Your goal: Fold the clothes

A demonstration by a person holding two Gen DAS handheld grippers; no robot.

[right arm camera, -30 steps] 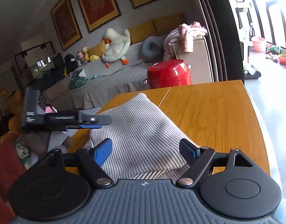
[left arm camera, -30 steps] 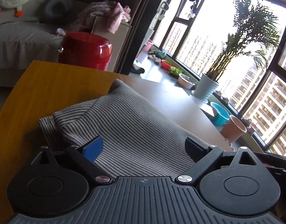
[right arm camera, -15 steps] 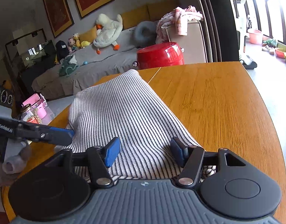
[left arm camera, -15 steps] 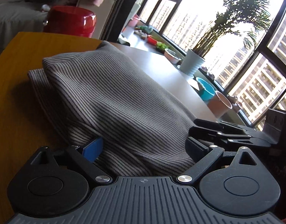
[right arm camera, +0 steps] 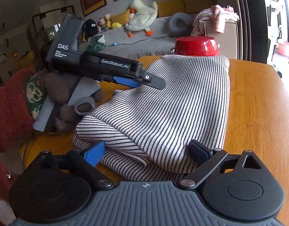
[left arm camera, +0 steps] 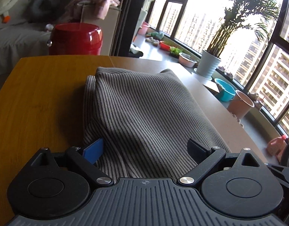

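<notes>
A grey-and-white striped garment lies folded in layers on the wooden table. Its near edge runs between the fingers of my left gripper, which stands wide open and does not pinch the cloth. In the right wrist view the same garment shows a folded layer at the front. My right gripper is opening, its jaws wide on either side of that fold, pads off the cloth. The left gripper hovers over the garment's left edge, held by a gloved hand with a red sleeve.
A red pot-like container stands just beyond the table's far edge. A sofa with plush toys and a pile of clothes is behind. Plants and bowls line the window ledge on the right. Bare wood shows right of the garment.
My right gripper's jaws have spread wide and let the cloth go after dropping lower with it. The garment now lies folded over itself. The left gripper hardly moved.
</notes>
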